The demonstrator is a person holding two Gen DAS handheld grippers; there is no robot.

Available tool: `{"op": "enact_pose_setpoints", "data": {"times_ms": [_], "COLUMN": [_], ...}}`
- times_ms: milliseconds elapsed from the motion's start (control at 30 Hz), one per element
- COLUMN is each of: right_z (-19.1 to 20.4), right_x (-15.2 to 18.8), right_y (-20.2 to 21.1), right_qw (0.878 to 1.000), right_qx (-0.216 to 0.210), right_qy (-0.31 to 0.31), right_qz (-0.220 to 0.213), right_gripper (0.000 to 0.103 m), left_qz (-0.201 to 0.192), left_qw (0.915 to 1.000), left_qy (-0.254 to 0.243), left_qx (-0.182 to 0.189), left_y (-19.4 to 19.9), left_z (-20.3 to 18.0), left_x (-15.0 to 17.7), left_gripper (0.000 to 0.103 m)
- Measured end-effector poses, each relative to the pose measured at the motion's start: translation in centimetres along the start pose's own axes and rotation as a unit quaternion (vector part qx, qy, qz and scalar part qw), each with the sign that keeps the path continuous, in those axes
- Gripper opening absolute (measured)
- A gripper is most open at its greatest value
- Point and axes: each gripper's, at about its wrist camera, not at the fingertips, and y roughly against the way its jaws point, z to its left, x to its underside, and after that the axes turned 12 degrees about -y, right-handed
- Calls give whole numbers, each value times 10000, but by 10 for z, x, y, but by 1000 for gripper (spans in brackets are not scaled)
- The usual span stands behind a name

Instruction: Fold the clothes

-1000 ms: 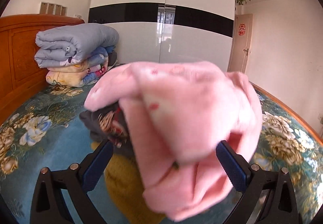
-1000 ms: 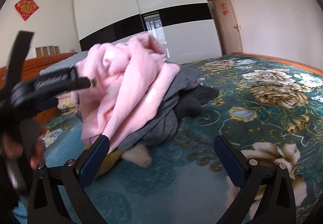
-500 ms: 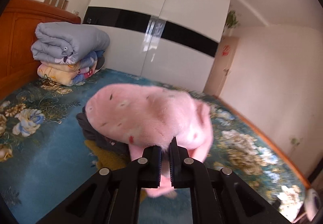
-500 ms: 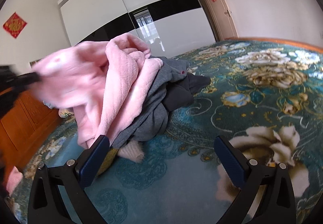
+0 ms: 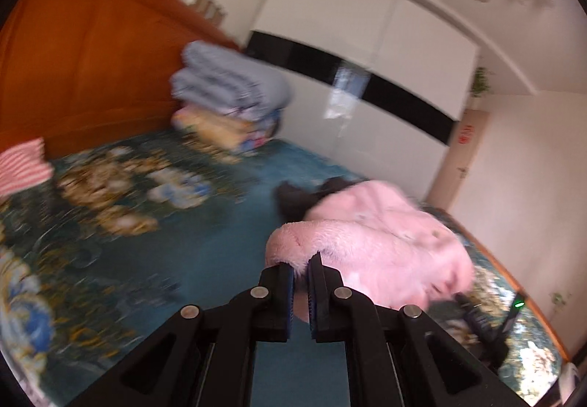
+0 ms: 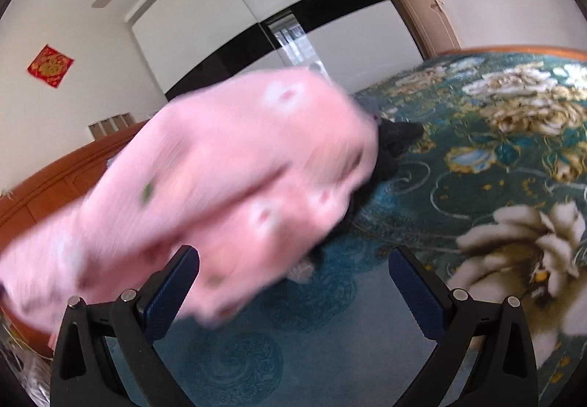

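Observation:
A fluffy pink garment (image 5: 381, 245) hangs from my left gripper (image 5: 300, 271), which is shut on its edge and holds it above the bed. In the right wrist view the same pink garment (image 6: 234, 179) is stretched and blurred across the left and middle of the frame. My right gripper (image 6: 293, 282) is open and empty, its left finger (image 6: 172, 289) just under the pink cloth. A dark grey garment (image 6: 389, 146) lies on the bed behind the pink one; it also shows in the left wrist view (image 5: 293, 198).
The bed has a teal floral cover (image 6: 477, 165). Folded quilts (image 5: 227, 106) are stacked by the wooden headboard (image 5: 84, 69). A red-striped cloth (image 5: 22, 165) lies at the left. A white and black wardrobe (image 5: 367, 51) stands behind, a door (image 6: 422, 0) to the right.
My left gripper has swung left and pulled the pink garment off the dark pile; the cloth now stretches across the right wrist view. The right gripper stays open.

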Motion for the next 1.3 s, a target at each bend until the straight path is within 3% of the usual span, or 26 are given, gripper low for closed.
{"op": "enact_pose_setpoints", "data": {"times_ms": [167,333,500,700,833,867,933,967,1000,1100,1167,1300], "right_z": [1,31,106,179,184,178,166,161,155,132,120,104], "right_x": [2,2,1,-19,-16,-18,-19,-17,-16,-13,-6,36], "right_y": [-5,-7,-29,-101,-133,-129,-116,-108,-98,-59,-33,5], "right_qw": [9996,9952,9715,9439,9285,9335,9388,9381,9372,9379,9415,9420], "right_qx": [55,-277,-392,-10,602,545,460,463,483,528,455,-21], "right_qy": [165,807,2192,3004,3288,3155,3059,3123,3192,3277,3194,2977], "right_qz": [200,476,812,1373,1618,1613,1514,1422,1323,1013,976,1548], "right_gripper": [103,103,103,102,72,72,72,72,72,73,73,77], "left_qz": [731,786,813,831,830,868,952,941,883,784,1061,1774], "left_qw": [9958,9935,9910,9916,9922,9910,9879,9867,9860,9862,9871,9758], "left_qy": [532,827,1052,890,689,680,685,682,677,545,278,-89], "left_qx": [-172,-21,176,430,633,762,1018,1137,1245,1354,1168,1277], "left_y": [-24,-29,-28,-28,-21,-19,-16,-14,-11,-18,-47,-142], "left_z": [42,52,64,58,59,61,68,72,75,82,81,69], "left_x": [60,81,90,82,78,77,73,70,67,49,32,2], "left_gripper": [6,6,6,7,8,14,36,60,72,79,79,79]}}
